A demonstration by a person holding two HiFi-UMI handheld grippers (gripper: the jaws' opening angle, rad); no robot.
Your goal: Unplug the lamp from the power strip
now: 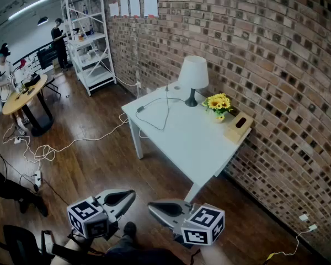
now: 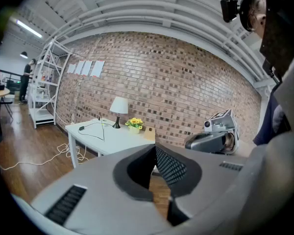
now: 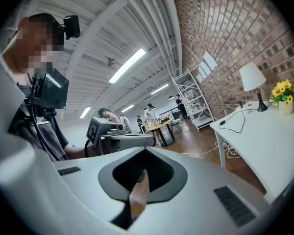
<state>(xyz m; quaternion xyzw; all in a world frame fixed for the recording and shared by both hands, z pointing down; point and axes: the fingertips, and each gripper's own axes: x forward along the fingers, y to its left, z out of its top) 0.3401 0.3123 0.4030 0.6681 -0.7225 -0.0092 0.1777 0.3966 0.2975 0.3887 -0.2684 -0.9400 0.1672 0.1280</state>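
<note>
Both grippers: I hold them low, tips turned toward each other.
Left gripper point(image 1: 129, 195): clenched, empty.
Right gripper point(image 1: 153, 206): clenched, empty.
Lamp point(image 1: 193, 76): well ahead of my jaws, on table point(image 1: 196, 145).

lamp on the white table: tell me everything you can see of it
The lamp has a white cone shade on a thin dark stem and a small round dark base. It stands upright and looks unlit, at the far edge of the white table by the brick wall, just left of the sunflower pot. A dark cord loops from near its base over the tabletop.
</note>
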